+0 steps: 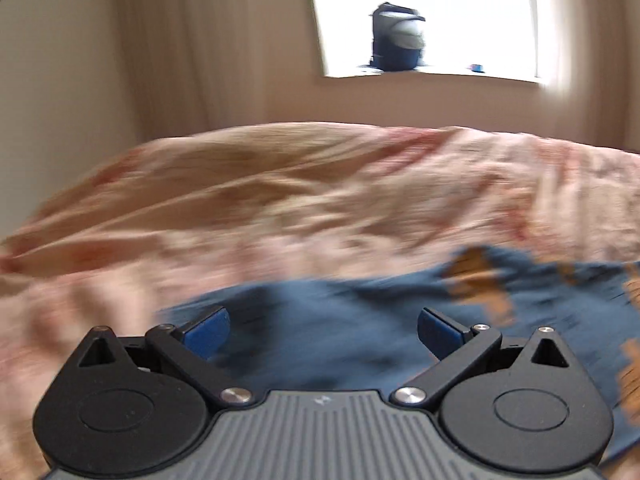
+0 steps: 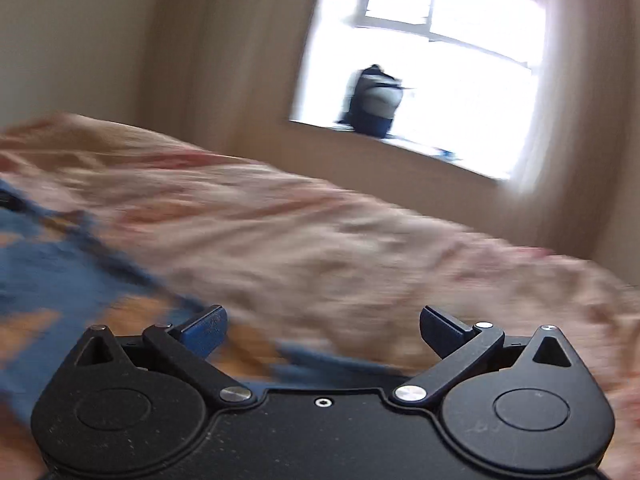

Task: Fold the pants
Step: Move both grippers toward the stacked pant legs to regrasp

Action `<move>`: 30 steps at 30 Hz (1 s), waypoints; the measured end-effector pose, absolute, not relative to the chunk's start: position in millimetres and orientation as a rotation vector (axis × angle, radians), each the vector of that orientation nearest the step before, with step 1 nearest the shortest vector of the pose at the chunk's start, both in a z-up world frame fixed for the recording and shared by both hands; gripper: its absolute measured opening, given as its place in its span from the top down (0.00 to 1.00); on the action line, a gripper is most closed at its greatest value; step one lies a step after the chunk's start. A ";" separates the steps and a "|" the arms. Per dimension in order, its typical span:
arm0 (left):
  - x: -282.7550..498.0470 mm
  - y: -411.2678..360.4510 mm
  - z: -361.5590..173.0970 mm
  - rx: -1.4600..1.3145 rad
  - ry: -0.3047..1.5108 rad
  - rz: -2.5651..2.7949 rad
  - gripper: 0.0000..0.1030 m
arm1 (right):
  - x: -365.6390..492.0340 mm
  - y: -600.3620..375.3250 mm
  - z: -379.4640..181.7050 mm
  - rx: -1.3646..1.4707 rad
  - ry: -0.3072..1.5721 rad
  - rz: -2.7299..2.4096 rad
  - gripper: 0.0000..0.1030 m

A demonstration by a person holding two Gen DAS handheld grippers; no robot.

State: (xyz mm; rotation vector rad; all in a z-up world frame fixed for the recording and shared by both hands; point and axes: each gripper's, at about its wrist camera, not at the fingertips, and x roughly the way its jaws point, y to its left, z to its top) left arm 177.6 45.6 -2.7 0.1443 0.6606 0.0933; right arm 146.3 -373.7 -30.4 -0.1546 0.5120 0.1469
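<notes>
Pants (image 1: 320, 320) are lying on the bed, one pair only, blue fabric with orange patches, spread over a pinkish floral bedspread (image 1: 280, 200). Both views are pretty smeared, so I can't tell waistband from legs or how many folds are in already.

Left gripper (image 1: 323, 330) hangs right over the blue cloth with its two blue fingers (image 1: 208, 330) wide apart and nothing pinched between them. Right gripper (image 2: 323, 330) is spread just as wide, also empty, and sits over the edge where the pants meet the bedspread, most of the fabric off to its left. My guess is both are open like that because they're between grabs, lining up on the cloth before the next fold, but that's just my read.

Count: one pair of pants, two grippers, two fingers each, one bed cover. Background has one bright window (image 2: 440, 60) with one dark backpack (image 2: 374, 100) on the sill, well away from the action, plus a small blue thing (image 1: 476, 67) I can't identify.
</notes>
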 end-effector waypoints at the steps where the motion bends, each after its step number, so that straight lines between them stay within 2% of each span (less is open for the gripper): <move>1: 165.9 58.5 -1.9 0.130 0.656 0.151 0.00 | 143.5 -357.8 -35.5 -0.174 0.539 0.205 0.01; 4: 150.7 92.6 0.1 0.038 0.673 0.280 0.00 | 148.9 -331.0 -64.1 -0.311 0.667 0.235 0.01; 6: 149.7 109.6 2.6 -0.057 0.708 0.364 0.00 | 158.5 -337.4 -58.3 -0.236 0.707 0.199 0.01; 11: 141.9 148.6 2.8 -0.388 0.706 0.417 0.00 | 184.0 -321.7 2.0 -0.304 0.696 0.204 0.01; 14: 119.1 163.4 -10.9 -0.575 0.620 0.367 0.00 | 210.2 -280.2 48.9 -0.392 0.727 0.322 0.01; 19: 125.2 169.5 -30.0 -0.611 0.691 0.349 0.00 | 267.5 -194.1 95.8 -0.368 0.868 0.505 0.01; 23: 121.7 177.2 -27.1 -0.670 0.657 0.278 0.00 | 315.3 -121.3 90.1 -0.446 0.864 0.593 0.01; 30: 124.0 192.2 -40.2 -0.690 0.618 0.177 0.00 | 375.6 -46.3 43.8 -0.323 0.922 0.695 0.01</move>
